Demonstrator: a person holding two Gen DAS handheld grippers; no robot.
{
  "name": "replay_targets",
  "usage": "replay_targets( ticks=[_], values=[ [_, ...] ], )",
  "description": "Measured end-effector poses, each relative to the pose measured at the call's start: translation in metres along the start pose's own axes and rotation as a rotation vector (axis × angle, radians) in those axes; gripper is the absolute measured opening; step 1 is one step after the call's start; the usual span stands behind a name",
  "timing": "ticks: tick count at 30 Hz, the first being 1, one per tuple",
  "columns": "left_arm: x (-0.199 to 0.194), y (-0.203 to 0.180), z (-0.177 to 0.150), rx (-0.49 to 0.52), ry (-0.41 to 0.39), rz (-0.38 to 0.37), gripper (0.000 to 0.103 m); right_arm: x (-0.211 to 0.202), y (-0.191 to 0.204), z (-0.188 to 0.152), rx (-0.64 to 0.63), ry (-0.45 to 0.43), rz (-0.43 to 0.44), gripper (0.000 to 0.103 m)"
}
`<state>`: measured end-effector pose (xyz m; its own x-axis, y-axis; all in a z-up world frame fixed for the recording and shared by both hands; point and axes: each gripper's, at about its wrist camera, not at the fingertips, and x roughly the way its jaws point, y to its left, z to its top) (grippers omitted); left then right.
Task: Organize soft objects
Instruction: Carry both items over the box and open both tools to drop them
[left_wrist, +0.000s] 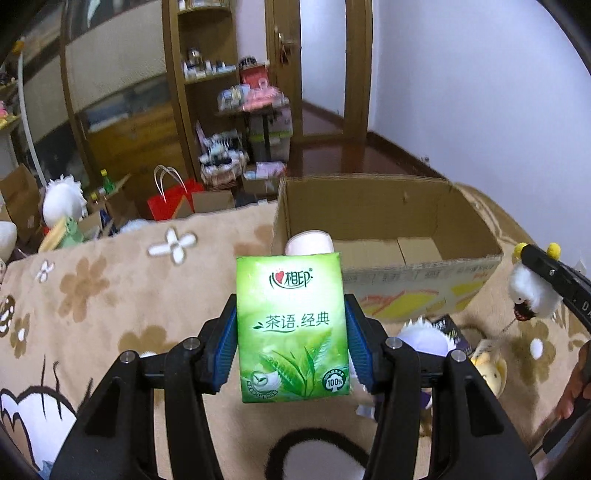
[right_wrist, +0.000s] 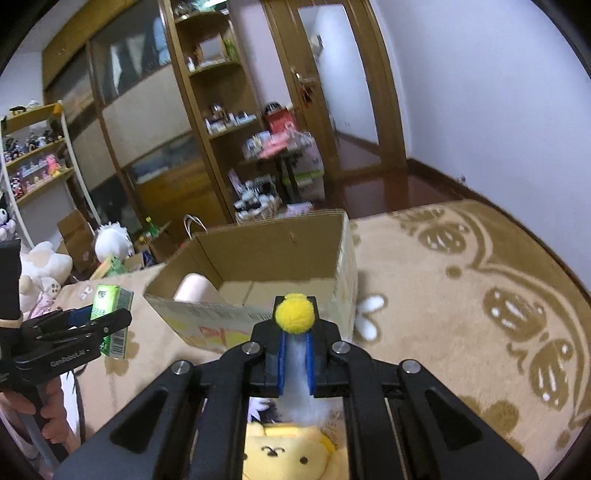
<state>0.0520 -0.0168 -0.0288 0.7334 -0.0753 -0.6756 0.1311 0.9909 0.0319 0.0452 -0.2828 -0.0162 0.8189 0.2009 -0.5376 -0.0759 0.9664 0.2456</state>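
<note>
My left gripper (left_wrist: 291, 308) is shut on a green tissue pack (left_wrist: 293, 332), held upright above the beige flowered blanket (left_wrist: 110, 280). Just beyond stands an open cardboard box (left_wrist: 369, 210) with a pale pink soft thing (left_wrist: 308, 242) in its near left corner. My right gripper (right_wrist: 294, 323) is shut on a white fluffy toy (right_wrist: 297, 369) whose yellow pompom (right_wrist: 294, 314) sits at the fingertips. The box (right_wrist: 273, 243) lies straight ahead of it. In the left wrist view the right gripper (left_wrist: 535, 258) carries that toy (left_wrist: 532, 291) by the box's right corner.
A yellow plush (right_wrist: 291, 454) lies under the right gripper. A white-haired doll (left_wrist: 424, 339) and a blond doll (left_wrist: 487, 369) rest on the blanket before the box. Beyond the bed edge are a red bag (left_wrist: 170, 203), plush toys (right_wrist: 44, 269), cartons and wooden shelves (right_wrist: 214, 110).
</note>
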Motion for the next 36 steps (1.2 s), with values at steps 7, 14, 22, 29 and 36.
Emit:
replay_targets(
  ticks=[7, 14, 22, 29, 36],
  values=[
    [-0.011, 0.003, 0.012, 0.014, -0.066, 0.003, 0.052, -0.018, 0.014, 0.021, -0.049, -0.087, 0.028, 0.009],
    [-0.023, -0.006, 0.028, 0.064, -0.149, 0.011, 0.052, -0.029, 0.027, 0.046, -0.109, -0.152, 0.051, 0.009],
    [-0.018, -0.015, 0.049, 0.063, -0.205, 0.034, 0.052, -0.033, 0.034, 0.076, -0.122, -0.217, 0.06, 0.009],
    [-0.013, -0.021, 0.067, 0.075, -0.239, 0.035, 0.052, -0.027, 0.035, 0.1, -0.096, -0.273, 0.049, 0.009],
    [0.0, -0.018, 0.083, 0.048, -0.237, 0.02, 0.052, -0.013, 0.036, 0.109, -0.09, -0.275, 0.069, 0.01]
  ],
)
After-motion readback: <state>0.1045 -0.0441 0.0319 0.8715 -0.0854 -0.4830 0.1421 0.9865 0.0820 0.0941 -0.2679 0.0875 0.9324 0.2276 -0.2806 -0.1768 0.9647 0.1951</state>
